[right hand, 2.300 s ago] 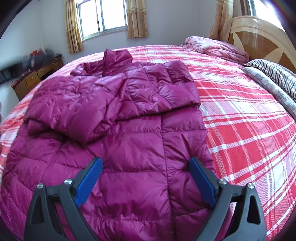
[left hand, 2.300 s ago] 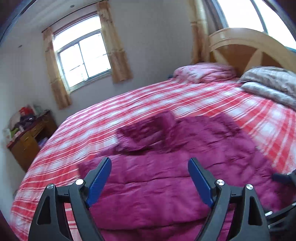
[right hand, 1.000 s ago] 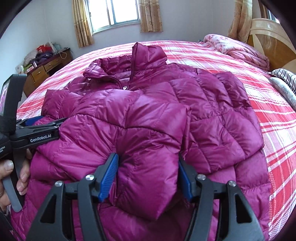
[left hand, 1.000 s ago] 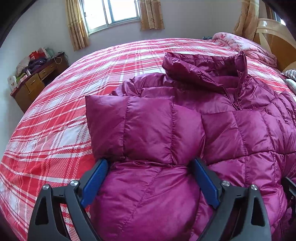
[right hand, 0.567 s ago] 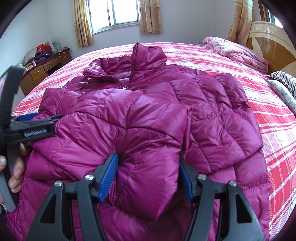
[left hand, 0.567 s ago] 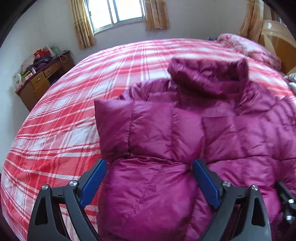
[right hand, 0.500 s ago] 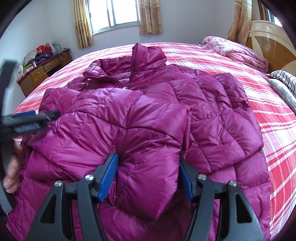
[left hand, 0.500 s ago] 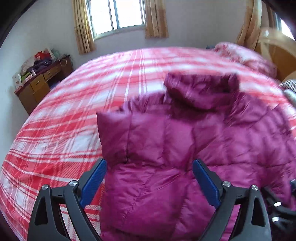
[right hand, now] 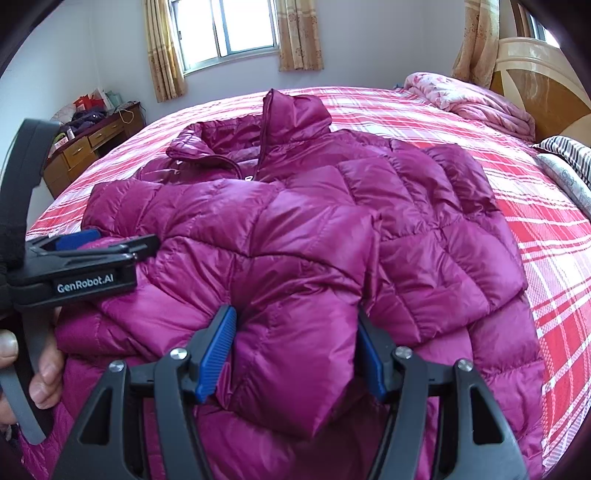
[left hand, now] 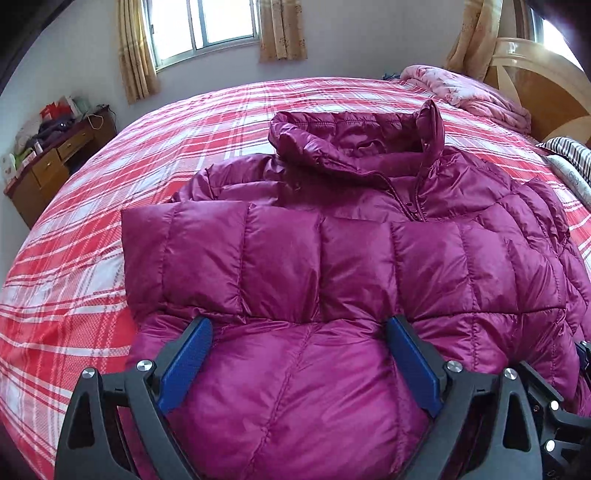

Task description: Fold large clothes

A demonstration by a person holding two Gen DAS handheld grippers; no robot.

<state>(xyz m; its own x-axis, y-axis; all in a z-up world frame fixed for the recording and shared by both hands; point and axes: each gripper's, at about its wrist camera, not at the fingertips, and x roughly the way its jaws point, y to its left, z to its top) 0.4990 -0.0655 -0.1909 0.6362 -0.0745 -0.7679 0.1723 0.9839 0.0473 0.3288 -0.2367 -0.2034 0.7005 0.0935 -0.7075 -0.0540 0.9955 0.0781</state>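
Jacket [right hand: 295, 229] sleeve fills right tongs [right hand: 295, 350]; left tongs [left hand: 299, 354] gape, hem cut off.

A jacket [right hand: 332, 229] lies spread on a bed [right hand: 546, 258], collar toward the window [right hand: 225, 27], both sleeves folded across its front. The right tool [right hand: 295, 350] straddles one sleeve; the left tool [left hand: 295, 369] sits over the other. A desk [left hand: 48, 170] stands left of the bed, a headboard [right hand: 535, 74] right.
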